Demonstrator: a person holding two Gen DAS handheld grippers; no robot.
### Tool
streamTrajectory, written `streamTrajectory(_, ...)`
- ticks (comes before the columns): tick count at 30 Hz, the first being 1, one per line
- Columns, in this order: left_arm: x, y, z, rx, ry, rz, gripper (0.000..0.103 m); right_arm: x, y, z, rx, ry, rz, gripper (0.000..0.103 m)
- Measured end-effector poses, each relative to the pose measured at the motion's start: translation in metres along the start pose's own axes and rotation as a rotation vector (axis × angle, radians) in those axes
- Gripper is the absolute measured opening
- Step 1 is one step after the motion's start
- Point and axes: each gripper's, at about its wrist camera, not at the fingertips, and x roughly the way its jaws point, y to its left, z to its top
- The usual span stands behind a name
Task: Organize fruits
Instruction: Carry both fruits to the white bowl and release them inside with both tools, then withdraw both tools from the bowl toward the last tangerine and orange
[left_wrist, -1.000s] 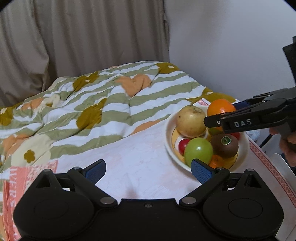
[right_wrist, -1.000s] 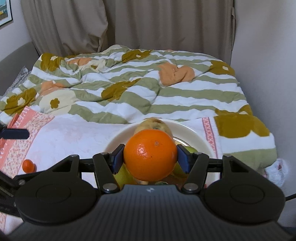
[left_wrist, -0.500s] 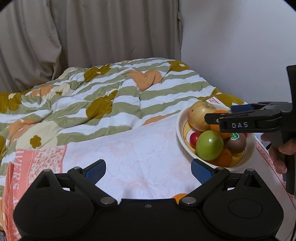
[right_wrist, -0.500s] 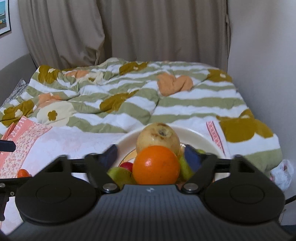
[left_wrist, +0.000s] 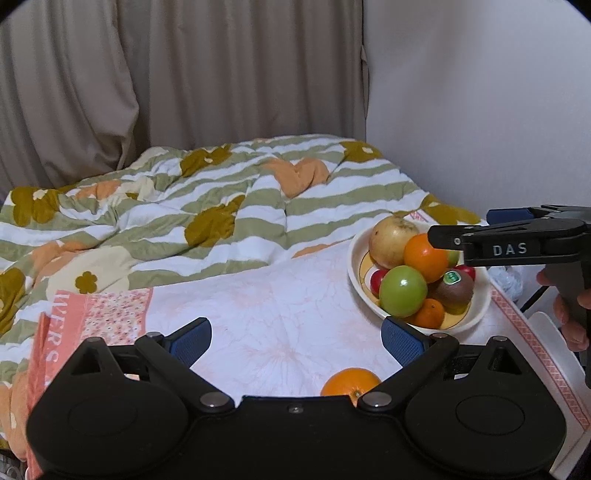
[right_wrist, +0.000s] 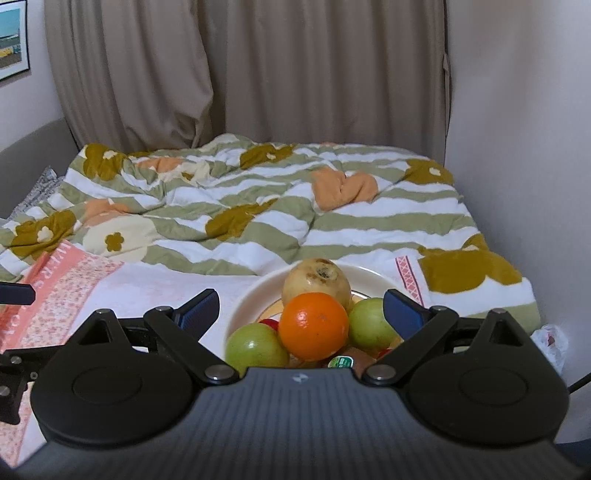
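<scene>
A white bowl (left_wrist: 480, 308) on the white cloth holds a pale pear-like fruit (left_wrist: 391, 236), an orange (left_wrist: 424, 256), a green apple (left_wrist: 402, 291), a kiwi (left_wrist: 454, 290) and other small fruit. In the right wrist view the orange (right_wrist: 314, 326) rests on top of the pile in the bowl (right_wrist: 247, 295). My right gripper (right_wrist: 301, 312) is open and empty, just above and behind the bowl; it also shows in the left wrist view (left_wrist: 461, 230). My left gripper (left_wrist: 295, 338) is open and empty. A loose orange (left_wrist: 351, 380) lies on the cloth just in front of it.
A striped green, white and orange quilt (left_wrist: 221, 206) covers the bed behind the cloth. Curtains (left_wrist: 184, 74) hang at the back, and a white wall (left_wrist: 480, 92) is on the right. The table's edge runs along the right (left_wrist: 546, 354).
My right gripper opened, left the orange on the pile in the bowl and drew back. My left gripper pulled back, bringing the loose orange into view.
</scene>
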Motion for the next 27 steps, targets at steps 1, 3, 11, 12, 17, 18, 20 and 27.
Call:
streamTrajectory(1, -0.006, 0.0, -0.001, 0.001, -0.009, 0.004, 0.101, -0.008, 0.002, 0.001, -0.004, -0.007, 0.0, 0.103)
streamTrajectory(3, -0.021, -0.001, -0.005, 0.002, -0.03, 0.017, 0.101, -0.024, 0.007, 0.002, -0.019, -0.019, -0.003, 0.103)
streamTrajectory(11, -0.078, 0.009, -0.024, -0.011, -0.111, 0.092, 0.101, -0.083, 0.034, 0.006, -0.057, -0.064, 0.023, 0.103)
streamTrajectory(12, -0.084, 0.011, -0.026, -0.013, -0.115, 0.109, 0.101, -0.087, 0.037, 0.006, -0.058, -0.064, 0.03, 0.103)
streamTrajectory(17, -0.113, 0.029, -0.04, -0.053, -0.132, 0.179, 0.101, -0.102, 0.059, -0.002, -0.072, -0.056, 0.07, 0.103)
streamTrajectory(18, -0.118, 0.034, -0.044, -0.06, -0.131, 0.19, 0.101, -0.103, 0.064, -0.005, -0.074, -0.049, 0.074, 0.103)
streamTrajectory(20, -0.124, 0.041, -0.049, -0.069, -0.132, 0.211, 0.101, -0.103, 0.073, -0.011, -0.073, -0.035, 0.083, 0.103)
streamTrajectory(27, -0.113, 0.081, -0.069, -0.093, -0.089, 0.216, 0.103, -0.088, 0.105, -0.034, -0.081, 0.021, 0.056, 0.103)
